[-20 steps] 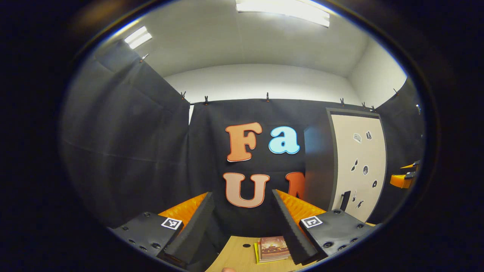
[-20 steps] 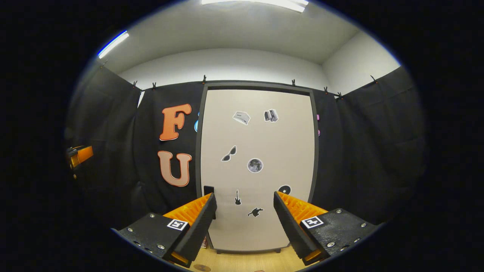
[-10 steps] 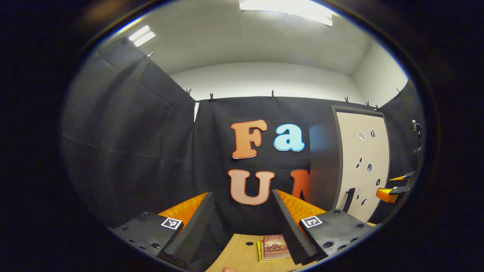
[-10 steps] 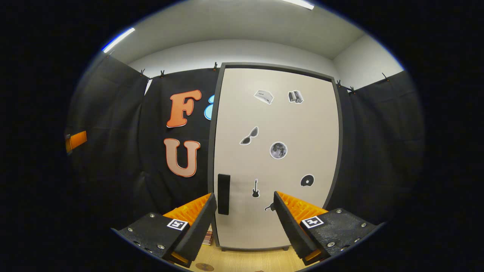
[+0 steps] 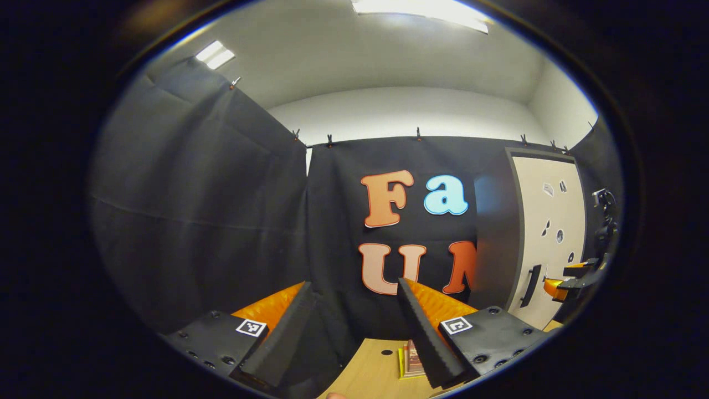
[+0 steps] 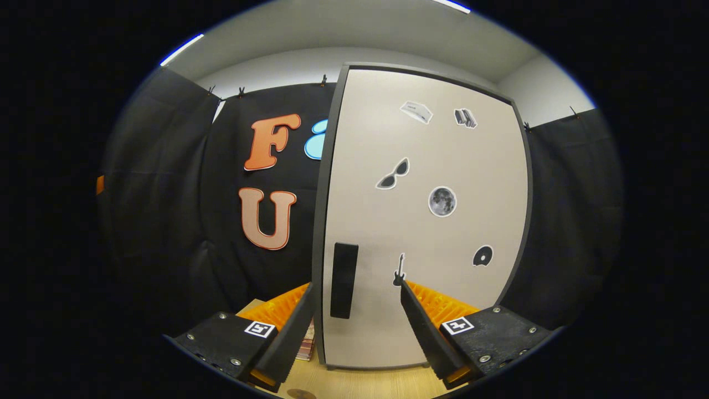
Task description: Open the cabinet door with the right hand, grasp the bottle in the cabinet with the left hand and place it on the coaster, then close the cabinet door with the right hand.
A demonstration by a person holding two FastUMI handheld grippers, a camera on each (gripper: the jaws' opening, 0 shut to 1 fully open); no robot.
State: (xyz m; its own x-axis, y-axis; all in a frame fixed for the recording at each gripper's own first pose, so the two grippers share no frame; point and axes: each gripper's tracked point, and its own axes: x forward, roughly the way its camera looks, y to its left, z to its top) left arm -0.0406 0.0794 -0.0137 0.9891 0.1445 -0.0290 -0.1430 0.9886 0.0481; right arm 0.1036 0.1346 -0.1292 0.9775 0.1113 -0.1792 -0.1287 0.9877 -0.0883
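A tall cabinet stands shut, its beige door (image 6: 426, 221) framed in dark grey and dotted with stickers. A black vertical handle (image 6: 344, 280) sits low on the door's left side. My right gripper (image 6: 357, 321) is open and close in front of the door, the handle lying just above the gap near its left finger, not touched. In the left gripper view the cabinet (image 5: 548, 233) shows at far right, with the right gripper (image 5: 570, 277) near its handle (image 5: 530, 285). My left gripper (image 5: 354, 332) is open and holds nothing, facing the black wall. The cabinet's inside is hidden.
A small stack of books (image 5: 410, 360) lies on the wooden table (image 5: 371, 371) beside the cabinet's left side, also seen as books (image 6: 306, 343) behind my right gripper's left finger. A round brown disc (image 6: 302, 394) sits at the table's near edge.
My right gripper has moved closer to the door, and the handle now sits larger and nearer its fingers. The left gripper view has swung left, pushing the cabinet toward its right edge.
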